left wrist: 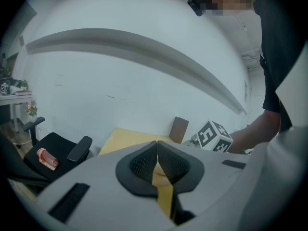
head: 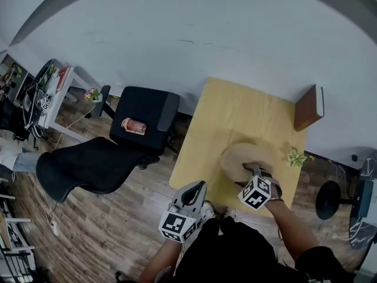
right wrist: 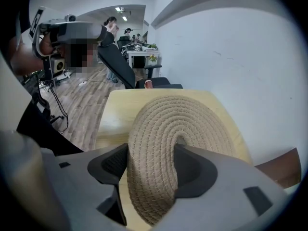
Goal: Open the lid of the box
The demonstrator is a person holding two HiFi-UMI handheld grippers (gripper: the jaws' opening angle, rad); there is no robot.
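Right gripper (right wrist: pixel 151 153) pinches the rope lid (right wrist: pixel 178 114) at its near rim, probably to peel it up. Box (head: pixel 231 165) sits at the table's (head: pixel 235 108) near edge. Left gripper (left wrist: pixel 157 150) is closed, empty and off-table, likely spare.

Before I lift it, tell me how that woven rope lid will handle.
Probably floppy: the woven lid buckles into a fold where the right gripper pinches it. Likely light for its size, being coiled rope. The rough weave should resist slipping.
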